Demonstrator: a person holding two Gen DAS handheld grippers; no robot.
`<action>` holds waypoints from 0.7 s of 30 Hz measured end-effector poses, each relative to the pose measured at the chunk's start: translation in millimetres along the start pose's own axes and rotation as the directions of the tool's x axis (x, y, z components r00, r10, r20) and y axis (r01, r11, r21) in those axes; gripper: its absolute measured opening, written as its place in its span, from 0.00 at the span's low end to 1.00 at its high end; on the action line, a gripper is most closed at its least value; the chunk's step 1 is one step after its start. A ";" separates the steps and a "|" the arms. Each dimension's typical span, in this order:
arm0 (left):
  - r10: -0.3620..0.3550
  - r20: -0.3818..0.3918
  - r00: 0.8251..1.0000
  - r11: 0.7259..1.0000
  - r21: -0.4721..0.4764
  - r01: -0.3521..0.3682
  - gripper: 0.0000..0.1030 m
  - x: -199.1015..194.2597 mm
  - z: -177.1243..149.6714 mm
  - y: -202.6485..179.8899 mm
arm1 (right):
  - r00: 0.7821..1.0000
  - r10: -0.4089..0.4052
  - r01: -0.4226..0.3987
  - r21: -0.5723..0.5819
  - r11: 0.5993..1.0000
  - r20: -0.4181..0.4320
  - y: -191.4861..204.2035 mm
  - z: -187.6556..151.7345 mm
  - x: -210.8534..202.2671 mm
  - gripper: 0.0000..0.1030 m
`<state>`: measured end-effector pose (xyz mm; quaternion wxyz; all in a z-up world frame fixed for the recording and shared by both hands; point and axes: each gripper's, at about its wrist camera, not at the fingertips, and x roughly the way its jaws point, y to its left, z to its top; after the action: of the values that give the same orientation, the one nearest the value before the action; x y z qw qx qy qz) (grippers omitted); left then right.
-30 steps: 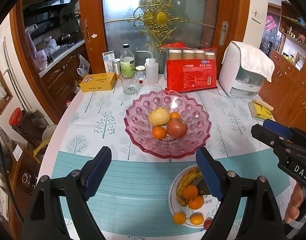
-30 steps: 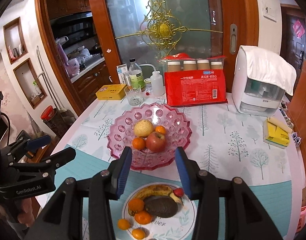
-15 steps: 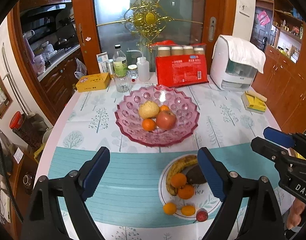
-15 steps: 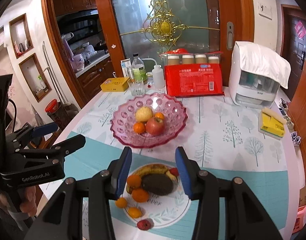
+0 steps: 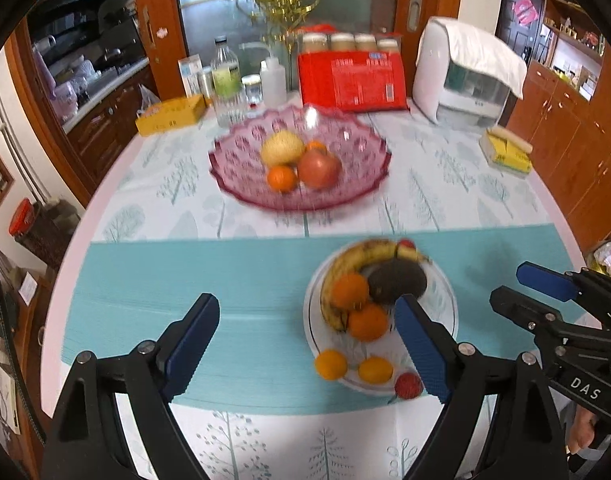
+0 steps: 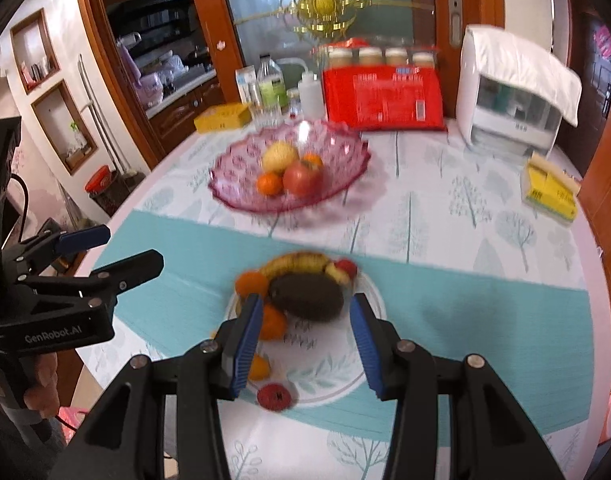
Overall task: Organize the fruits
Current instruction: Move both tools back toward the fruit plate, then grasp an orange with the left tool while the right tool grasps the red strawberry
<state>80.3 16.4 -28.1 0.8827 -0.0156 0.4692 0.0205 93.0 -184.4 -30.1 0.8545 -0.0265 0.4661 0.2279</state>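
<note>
Fruit sits in two spots on the worktop (image 5: 153, 280); pink glass bowl (image 5: 241, 192) at the back holds a yellow fruit (image 5: 283, 151), an apple (image 5: 319, 168) and a mandarin (image 5: 281, 178); white plate (image 6: 337, 384) near the front edge carries a banana (image 5: 345, 260), a dark avocado (image 6: 305, 296), several mandarins and a small red fruit (image 6: 274, 397) at its rim; left gripper (image 5: 307, 344) above the worktop just left of the plate, jaws wide apart, nothing between them; right gripper (image 6: 303, 340) over the plate, jaws partly apart, empty, avocado just beyond the fingertips; both views motion-blurred.
</note>
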 end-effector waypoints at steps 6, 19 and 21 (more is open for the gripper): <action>-0.011 -0.081 0.997 1.000 -0.006 0.010 0.86 30.4 -36.6 4.8 | 0.995 0.017 -0.017 0.003 1.000 -0.098 -1.5 -34.1 31.8 0.44; -0.020 -0.224 0.974 0.998 -0.060 0.007 0.86 83.2 -90.0 18.7 | 0.970 0.101 -0.108 -0.023 0.994 -0.219 16.3 -81.5 74.0 0.44; -0.026 -0.218 0.976 0.998 -0.061 0.013 0.86 85.9 -90.0 19.9 | 0.966 0.112 -0.124 -0.038 0.992 -0.231 22.2 -84.5 78.6 0.44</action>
<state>52.8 33.9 -149.9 0.8250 -0.0486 0.5626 0.0237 53.8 -157.7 -137.6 0.7791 -0.0472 0.5559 0.2860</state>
